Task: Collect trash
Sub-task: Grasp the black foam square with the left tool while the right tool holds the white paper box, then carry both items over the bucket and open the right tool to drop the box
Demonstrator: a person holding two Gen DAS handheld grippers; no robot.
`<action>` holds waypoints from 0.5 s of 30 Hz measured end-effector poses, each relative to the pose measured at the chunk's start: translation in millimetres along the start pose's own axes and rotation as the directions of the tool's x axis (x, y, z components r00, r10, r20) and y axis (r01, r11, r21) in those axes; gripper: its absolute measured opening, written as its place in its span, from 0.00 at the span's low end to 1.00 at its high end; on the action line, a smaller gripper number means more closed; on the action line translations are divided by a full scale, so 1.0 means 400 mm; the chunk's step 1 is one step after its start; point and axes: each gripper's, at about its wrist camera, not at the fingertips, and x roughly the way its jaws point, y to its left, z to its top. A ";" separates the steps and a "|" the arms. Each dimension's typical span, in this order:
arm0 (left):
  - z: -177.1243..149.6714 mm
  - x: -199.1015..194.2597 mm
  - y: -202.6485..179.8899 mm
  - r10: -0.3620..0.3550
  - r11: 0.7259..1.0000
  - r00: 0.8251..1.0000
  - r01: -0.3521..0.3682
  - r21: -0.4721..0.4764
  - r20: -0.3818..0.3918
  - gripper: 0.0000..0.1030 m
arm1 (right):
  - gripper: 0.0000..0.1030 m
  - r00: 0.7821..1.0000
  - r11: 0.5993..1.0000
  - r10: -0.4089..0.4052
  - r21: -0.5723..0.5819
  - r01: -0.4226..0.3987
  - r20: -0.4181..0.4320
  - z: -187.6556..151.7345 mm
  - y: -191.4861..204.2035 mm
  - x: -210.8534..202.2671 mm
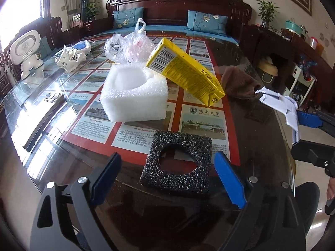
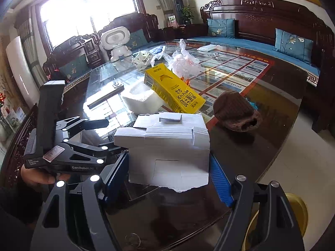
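Note:
My left gripper (image 1: 169, 173) is open and empty, its fingers on either side of a black foam square (image 1: 178, 165) with a round hole that lies on the glass table (image 1: 251, 142). Behind it a white foam block (image 1: 134, 96) carries a tilted yellow carton (image 1: 184, 71), with a crumpled clear plastic bag (image 1: 129, 48) further back. My right gripper (image 2: 169, 169) is shut on a flattened white cardboard box (image 2: 167, 144) and holds it above the table edge; that box also shows at the right of the left wrist view (image 1: 280, 106). The carton (image 2: 173, 90) leans on the foam (image 2: 142, 100).
A brown knitted hat (image 1: 238, 81) lies right of the carton. A white robot toy (image 1: 27, 52), a crumpled white bag (image 1: 69, 58) and a dark flat bar (image 1: 41, 121) sit on the left. The table's right edge drops to the floor. A yellow round object (image 2: 297, 211) shows below the right gripper.

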 end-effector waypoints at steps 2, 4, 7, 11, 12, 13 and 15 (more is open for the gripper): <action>-0.001 0.022 -0.008 -0.001 1.000 1.000 0.001 0.007 -0.025 0.77 | 0.70 1.000 1.000 -0.002 -0.001 0.002 -0.003 -0.001 -0.001 0.001; -0.001 0.033 -0.005 -0.027 1.000 0.999 0.027 -0.012 -0.043 0.68 | 0.70 1.000 1.000 -0.001 -0.002 0.001 -0.005 -0.003 -0.005 0.001; 0.002 0.035 -0.002 -0.016 1.000 0.999 0.015 -0.017 -0.042 0.65 | 0.70 1.000 1.000 -0.005 0.000 0.005 -0.005 -0.004 -0.011 0.001; 0.004 0.027 0.003 -0.024 0.999 0.999 0.023 -0.029 -0.039 0.61 | 0.70 1.000 1.000 -0.004 0.011 0.003 0.002 -0.006 -0.021 -0.003; 0.008 0.021 0.004 -0.031 0.999 0.999 0.029 -0.036 -0.034 0.60 | 0.70 1.000 1.000 -0.003 0.013 0.003 0.006 -0.006 -0.022 -0.005; 0.011 0.011 0.005 -0.035 0.999 0.999 0.034 -0.042 -0.025 0.60 | 0.70 1.000 1.000 -0.002 0.015 0.002 0.009 -0.007 -0.024 -0.008; 0.019 -0.010 0.002 -0.033 0.999 0.999 0.033 -0.038 -0.001 0.60 | 0.70 1.000 1.000 0.001 0.019 -0.002 0.016 -0.007 -0.028 -0.015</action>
